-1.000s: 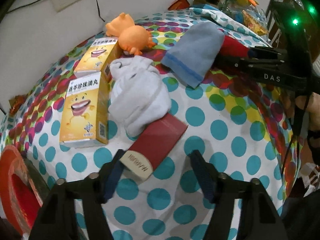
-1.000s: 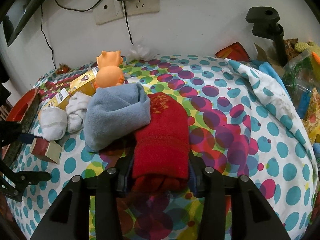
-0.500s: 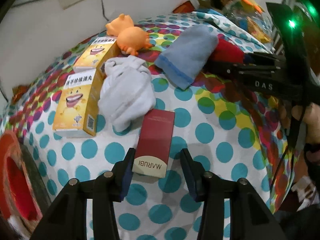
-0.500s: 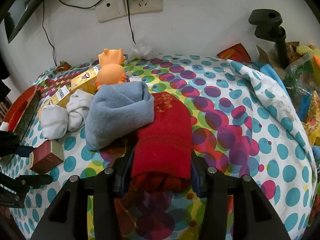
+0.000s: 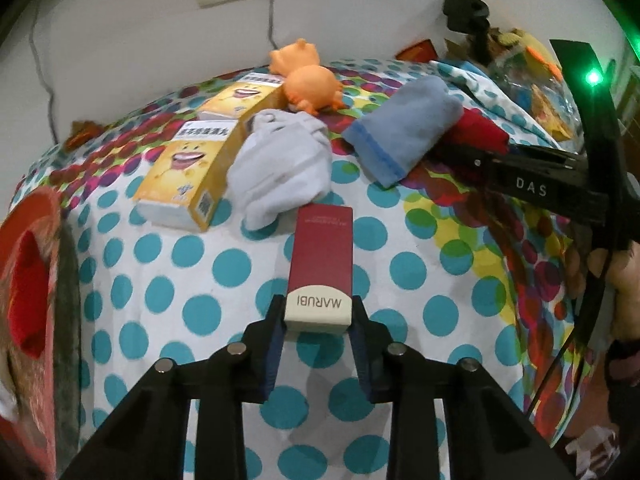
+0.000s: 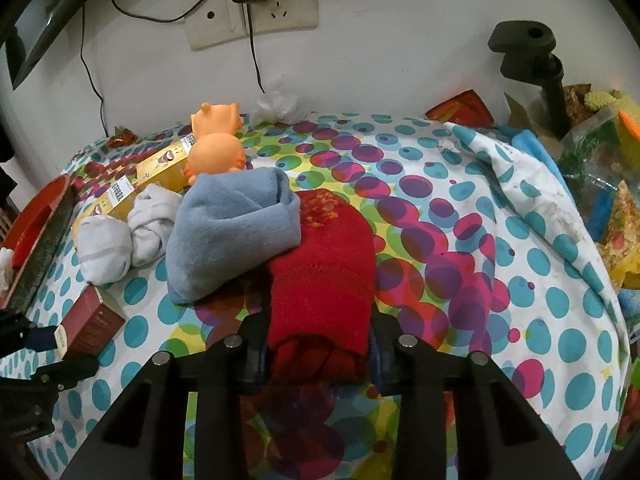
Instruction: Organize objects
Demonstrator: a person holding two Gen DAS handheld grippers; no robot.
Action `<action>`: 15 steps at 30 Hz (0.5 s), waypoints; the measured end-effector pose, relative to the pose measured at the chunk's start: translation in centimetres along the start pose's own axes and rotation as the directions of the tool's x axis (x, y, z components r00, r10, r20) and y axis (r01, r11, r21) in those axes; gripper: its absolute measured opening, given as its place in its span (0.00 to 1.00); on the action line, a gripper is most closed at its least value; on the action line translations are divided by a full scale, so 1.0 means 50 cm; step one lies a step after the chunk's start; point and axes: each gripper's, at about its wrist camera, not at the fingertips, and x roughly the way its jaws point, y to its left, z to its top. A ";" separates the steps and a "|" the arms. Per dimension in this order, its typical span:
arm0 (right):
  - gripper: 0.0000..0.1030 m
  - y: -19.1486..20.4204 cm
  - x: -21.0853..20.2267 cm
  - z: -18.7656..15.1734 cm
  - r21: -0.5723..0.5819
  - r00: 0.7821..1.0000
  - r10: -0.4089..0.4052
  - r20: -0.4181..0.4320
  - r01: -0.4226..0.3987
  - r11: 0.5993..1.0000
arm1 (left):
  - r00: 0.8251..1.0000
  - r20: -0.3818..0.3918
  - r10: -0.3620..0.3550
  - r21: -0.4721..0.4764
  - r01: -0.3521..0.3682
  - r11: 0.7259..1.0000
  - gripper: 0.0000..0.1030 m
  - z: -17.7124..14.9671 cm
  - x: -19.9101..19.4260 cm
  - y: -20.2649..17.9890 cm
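Observation:
A dark red box with a cream "MARUBI" end lies on the dotted tablecloth. My left gripper is shut on that cream end, one pad on each side. The right wrist view shows the same box at the far left. My right gripper has a rolled red sock filling the gap between its fingers; its jaws are closing and the pads press the cloth. A folded blue-grey cloth overlaps the red roll's far left corner. White socks lie just beyond the red box.
Two yellow boxes and an orange rubber toy sit at the back left by the wall. A red tray stands at the left edge. A black clamp stand and bags of clutter crowd the right.
My left gripper's fingers have closed onto the red box's cream end, and the box now lies straight between them. The right fingers have drawn in a little on the red roll.

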 end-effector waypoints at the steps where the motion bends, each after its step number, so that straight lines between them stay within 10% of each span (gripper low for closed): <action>1: 0.32 0.000 0.000 0.000 -0.002 1.000 0.000 0.002 0.000 1.000 | 1.000 0.004 0.001 -0.006 -0.001 1.000 0.30 -0.003 -0.002 0.000; 15: 0.33 -0.002 0.007 0.001 0.003 1.000 0.002 -0.013 -0.002 1.000 | 0.999 -0.036 -0.037 -0.087 0.034 0.996 0.37 0.029 0.009 0.004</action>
